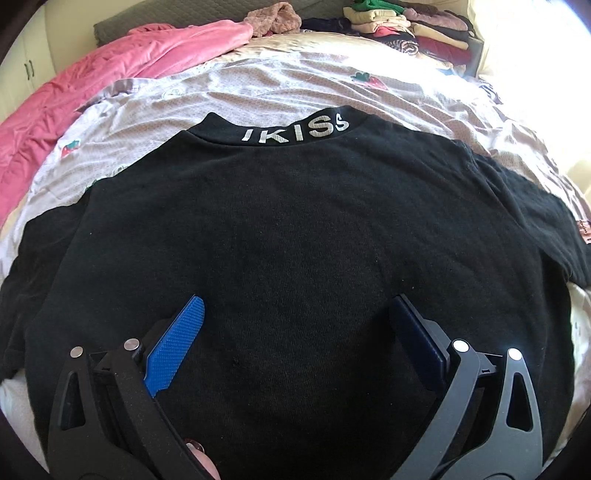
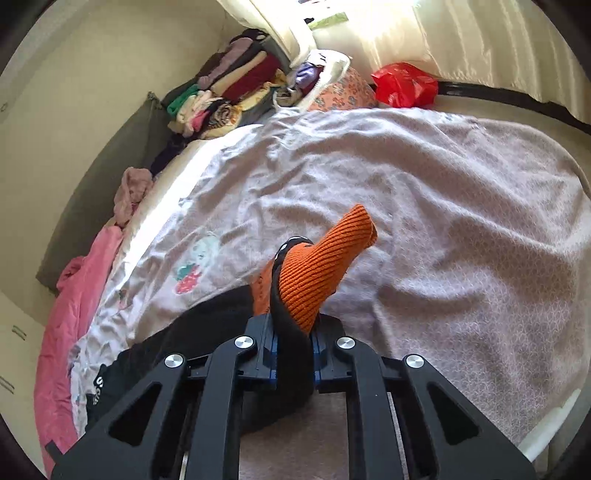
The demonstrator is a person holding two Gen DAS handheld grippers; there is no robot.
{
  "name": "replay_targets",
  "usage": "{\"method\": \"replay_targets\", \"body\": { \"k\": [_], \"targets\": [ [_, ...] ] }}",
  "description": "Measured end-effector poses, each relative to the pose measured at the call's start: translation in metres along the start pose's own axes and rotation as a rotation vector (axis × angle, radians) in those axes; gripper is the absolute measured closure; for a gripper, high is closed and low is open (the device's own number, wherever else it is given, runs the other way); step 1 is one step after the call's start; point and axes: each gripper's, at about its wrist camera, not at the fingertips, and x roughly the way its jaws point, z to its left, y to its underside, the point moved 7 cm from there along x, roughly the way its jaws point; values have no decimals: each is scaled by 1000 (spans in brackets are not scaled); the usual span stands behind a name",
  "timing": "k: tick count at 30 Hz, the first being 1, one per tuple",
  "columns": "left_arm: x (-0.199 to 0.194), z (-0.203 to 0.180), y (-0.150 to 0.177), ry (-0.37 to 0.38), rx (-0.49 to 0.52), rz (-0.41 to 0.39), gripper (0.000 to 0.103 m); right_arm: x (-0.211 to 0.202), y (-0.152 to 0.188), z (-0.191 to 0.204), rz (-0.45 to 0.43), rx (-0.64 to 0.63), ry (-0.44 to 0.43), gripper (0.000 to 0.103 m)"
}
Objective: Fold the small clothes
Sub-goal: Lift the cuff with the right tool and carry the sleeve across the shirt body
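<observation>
On the bed (image 1: 280, 81), one black top (image 1: 295, 229): left claw (image 1: 295, 314) gapes above it, right claw (image 2: 293, 354) clamps its orange-cuffed sleeve (image 2: 325, 266).

Bed's patterned sheet (image 1: 280, 85), black top (image 1: 295, 221), pink blanket (image 1: 92, 81), folded clothes (image 1: 406, 26)

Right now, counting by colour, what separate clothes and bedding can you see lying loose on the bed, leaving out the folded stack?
Black: 1, the black top
Orange: 1, its orange cuff in the right gripper
Pink: 2, pink blanket, fuzzy pink garment
Red: 1, red bag
Total: 5
</observation>
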Motion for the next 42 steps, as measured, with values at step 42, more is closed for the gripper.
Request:
{"method": "replay_targets", "body": {
  "k": [42],
  "targets": [
    [-83, 167, -14, 69, -400, -177, 9, -3, 272, 414, 290, -820, -567, 52]
  ]
}}
